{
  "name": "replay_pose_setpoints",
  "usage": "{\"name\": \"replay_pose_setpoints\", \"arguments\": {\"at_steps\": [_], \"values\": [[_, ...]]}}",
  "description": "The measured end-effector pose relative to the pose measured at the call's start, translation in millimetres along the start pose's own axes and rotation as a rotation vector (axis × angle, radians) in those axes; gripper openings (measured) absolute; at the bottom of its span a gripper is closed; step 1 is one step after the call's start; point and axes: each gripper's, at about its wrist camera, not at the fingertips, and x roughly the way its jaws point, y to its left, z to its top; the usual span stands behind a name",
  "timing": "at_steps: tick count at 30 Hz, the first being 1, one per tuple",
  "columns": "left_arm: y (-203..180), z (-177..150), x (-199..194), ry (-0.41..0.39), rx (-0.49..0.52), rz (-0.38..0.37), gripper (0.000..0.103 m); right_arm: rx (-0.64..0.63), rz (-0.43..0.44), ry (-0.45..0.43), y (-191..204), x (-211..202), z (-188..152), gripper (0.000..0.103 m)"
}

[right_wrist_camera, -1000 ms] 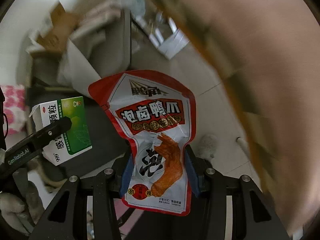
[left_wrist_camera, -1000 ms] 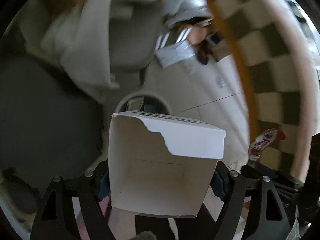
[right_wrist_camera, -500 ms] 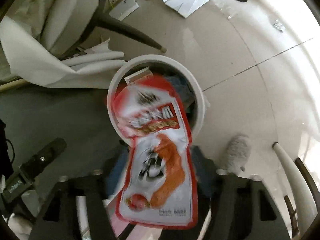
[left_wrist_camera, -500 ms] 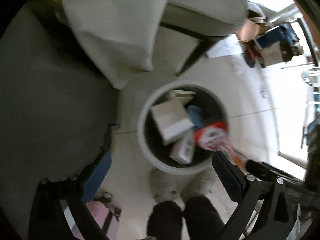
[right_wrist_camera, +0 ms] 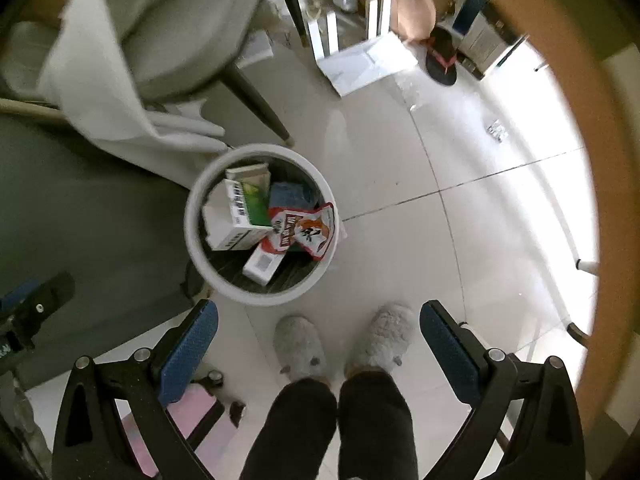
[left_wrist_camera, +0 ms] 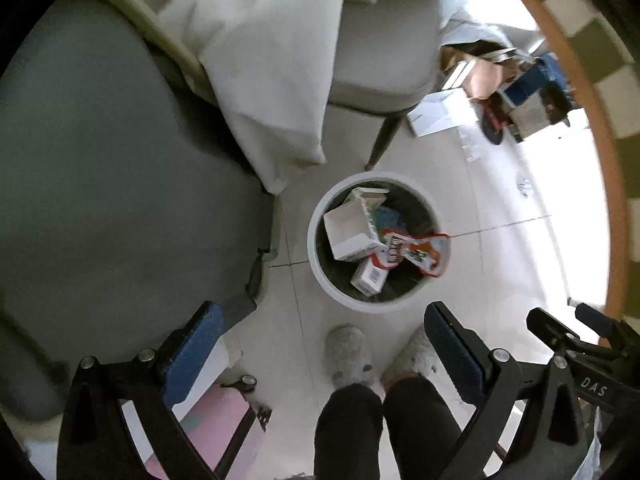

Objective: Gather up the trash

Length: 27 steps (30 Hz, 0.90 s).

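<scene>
Both pieces of trash have left the grippers since 1 s ago: the white carton (left_wrist_camera: 354, 236), which was clamped in the left gripper (left_wrist_camera: 320, 346), and the red snack pouch (right_wrist_camera: 302, 232), which was clamped in the right gripper (right_wrist_camera: 319, 346), now lie inside the round white bin (right_wrist_camera: 192, 216). Jaws of both grippers have just been opening and now stand wide apart w/ nothing between them, only floor tiles and the person's grey slippers (right_wrist_camera: 300, 346) under them. Carton rests against the bin's left inner wall, next to a green-and-white medicine box (right_wrist_camera: 248, 204); the pouch hangs at the bin's right side, its edge seems to lie over the rim, so it may not be fully in. A smaller white box (right_wrist_camera: 262, 266) sits at the bin's near side. Judging from this, the drop step is done for these 2 items; next would be to fetch more trash, e.g. from somewhere beyond the bin.
</scene>
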Motion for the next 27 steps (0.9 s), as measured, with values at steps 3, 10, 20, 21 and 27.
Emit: {"name": "replay_pose_setpoints", "arguments": {"at_steps": [3, 10, 20, 21, 27], "values": [[-3.8, -8.1, -47.0, -0.023, 0.018, -0.005, 0.103, -0.012, 0.008, -0.021, 2.8, -49.5, -12.3, 0.102], [-10.5, -34.6, -166.5, -0.065, 0.043, -0.080, 0.103, -0.040, 0.062, -0.077, 5.1, -195.9, -46.5, 0.102], [-23.5, -71.3, -332.0, -0.187, 0.104, -0.217, 0.103, -0.089, 0.168, -0.168, 4.7, -388.3, -97.0, 0.102], [-22.9, -73.7, -346.2, -0.196, 0.095, -0.240, 0.103, -0.092, 0.181, -0.179, 4.1, -405.5, -101.3, 0.102], [-17.4, -94.8, -409.7, -0.248, 0.077, -0.344, 0.103, -0.118, 0.243, -0.234, 4.2, -482.2, -127.0, 0.102]]}}
